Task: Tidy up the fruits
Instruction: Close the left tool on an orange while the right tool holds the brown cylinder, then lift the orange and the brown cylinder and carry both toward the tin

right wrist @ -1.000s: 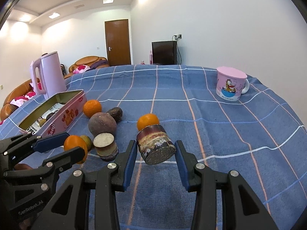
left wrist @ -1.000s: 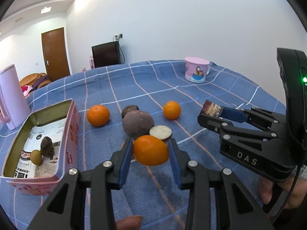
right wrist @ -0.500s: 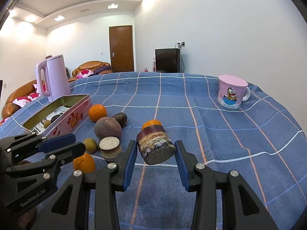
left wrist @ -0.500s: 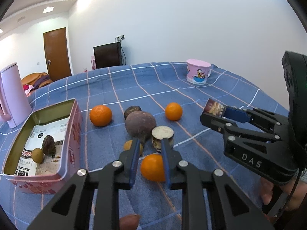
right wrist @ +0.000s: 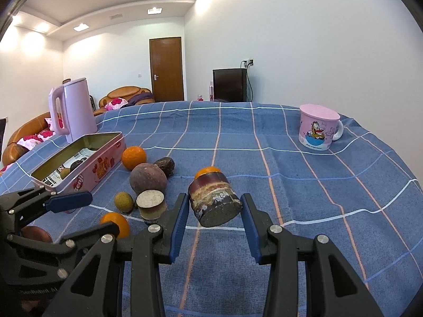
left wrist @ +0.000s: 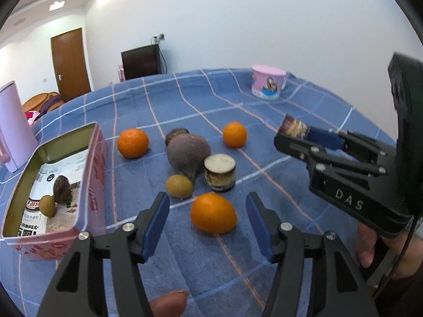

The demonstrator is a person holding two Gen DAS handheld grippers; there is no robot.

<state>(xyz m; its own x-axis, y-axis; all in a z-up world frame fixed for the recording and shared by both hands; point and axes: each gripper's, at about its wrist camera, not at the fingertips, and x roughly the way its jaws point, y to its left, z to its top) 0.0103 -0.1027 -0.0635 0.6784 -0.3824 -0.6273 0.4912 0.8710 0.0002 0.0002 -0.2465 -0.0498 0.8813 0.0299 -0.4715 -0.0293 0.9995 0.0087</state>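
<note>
A: Left view first. The left claw is opening, its pads clear of the orange that lies between them on the blue-checked counter. What might go wrong?

B: The orange is round and smooth; I'd guess it could roll toward the kiwi or the cut chunk. The tin sits left.

A: Right view?

B: The right claw is clamped on a brown, crusty cylinder, tilted, off the counter. With the grip low on it, I think it may slip.
</note>
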